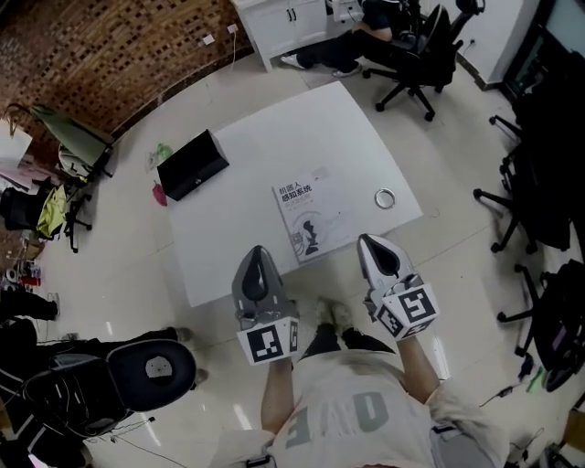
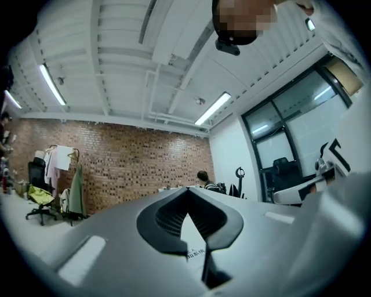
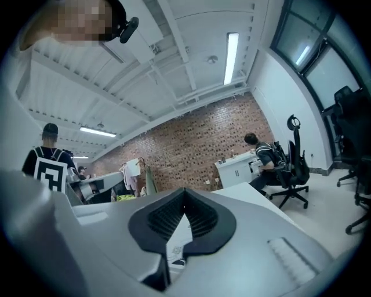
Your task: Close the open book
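A pale glossy floor (image 1: 119,247) fills the room, with a brown brick wall (image 1: 119,55) at the far left. In the middle stands a large white square table (image 1: 274,137). A low white cabinet (image 1: 288,23) stands at the far side. A person in dark clothes (image 1: 352,41) sits by it in a black swivel office chair (image 1: 419,59). More dark chairs (image 1: 539,183) crowd the right edge, and a black round-seated chair (image 1: 155,368) stands near left, well apart from the table.

On the table's far left lies a flat black rectangular box (image 1: 192,165). The white-covered book with dark print (image 1: 309,215) lies closed, cover up, near the table's near edge, with bare tabletop all round it. A small silver metal ring (image 1: 385,197) lies to its right, near the right corner.

The grey left gripper (image 1: 258,250) and the grey right gripper (image 1: 367,241) hang side by side over the near edge, the book just beyond and between them, neither touching it. Each is clenched with its tips together and nothing in its grip, as the left gripper view (image 2: 187,191) and the right gripper view (image 3: 184,190) show.

The chairs at the right are cut off by the frame and merge into one dark mass. In both gripper views the gripper body hides most of the table, and only a sliver of the book's print shows through the gap between the pads.
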`<state>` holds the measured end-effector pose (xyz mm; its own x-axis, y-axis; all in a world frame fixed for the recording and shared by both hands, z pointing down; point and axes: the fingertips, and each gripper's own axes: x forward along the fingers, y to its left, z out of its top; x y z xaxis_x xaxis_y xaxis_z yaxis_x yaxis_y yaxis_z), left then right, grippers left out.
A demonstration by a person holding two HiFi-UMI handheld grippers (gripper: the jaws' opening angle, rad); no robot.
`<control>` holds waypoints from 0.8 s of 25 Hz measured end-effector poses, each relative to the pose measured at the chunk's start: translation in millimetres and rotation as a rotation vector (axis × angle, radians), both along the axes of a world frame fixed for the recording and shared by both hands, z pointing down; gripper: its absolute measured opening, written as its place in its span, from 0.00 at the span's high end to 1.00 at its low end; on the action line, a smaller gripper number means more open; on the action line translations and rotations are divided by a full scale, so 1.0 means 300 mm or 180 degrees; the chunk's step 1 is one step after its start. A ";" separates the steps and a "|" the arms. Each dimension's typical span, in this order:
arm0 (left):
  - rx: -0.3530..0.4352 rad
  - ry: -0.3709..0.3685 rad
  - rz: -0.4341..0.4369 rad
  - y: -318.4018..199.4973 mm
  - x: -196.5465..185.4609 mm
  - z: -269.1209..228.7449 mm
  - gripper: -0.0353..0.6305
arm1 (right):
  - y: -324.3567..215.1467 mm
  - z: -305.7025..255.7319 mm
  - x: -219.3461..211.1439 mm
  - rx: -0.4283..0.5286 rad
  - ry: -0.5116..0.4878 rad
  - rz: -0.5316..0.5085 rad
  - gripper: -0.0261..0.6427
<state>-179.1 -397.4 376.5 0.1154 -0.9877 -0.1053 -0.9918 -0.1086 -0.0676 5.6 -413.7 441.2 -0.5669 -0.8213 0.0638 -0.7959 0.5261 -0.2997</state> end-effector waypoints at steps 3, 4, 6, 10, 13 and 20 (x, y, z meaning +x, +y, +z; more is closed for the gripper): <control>0.0108 0.0086 -0.0252 0.076 -0.081 -0.074 0.93 | 0.008 -0.045 -0.052 0.0079 -0.0068 -0.0164 0.95; 0.0111 0.0116 -0.0313 0.111 -0.095 -0.078 0.93 | 0.026 -0.051 -0.060 0.0096 -0.0083 -0.0204 0.95; 0.0108 0.0186 -0.0405 0.179 -0.116 -0.073 0.93 | 0.066 -0.064 -0.073 0.0131 -0.0097 -0.0291 0.96; 0.0160 0.0345 -0.0482 0.309 -0.163 -0.070 0.93 | 0.175 -0.075 -0.113 0.0153 -0.0047 -0.0407 0.95; 0.0318 0.0374 -0.0468 0.438 -0.168 -0.103 0.93 | 0.304 -0.081 -0.127 0.0169 -0.0057 -0.0475 0.95; 0.0429 0.0418 -0.0474 0.922 -0.139 -0.106 0.93 | 0.772 -0.070 -0.118 0.0260 0.0027 -0.0506 0.95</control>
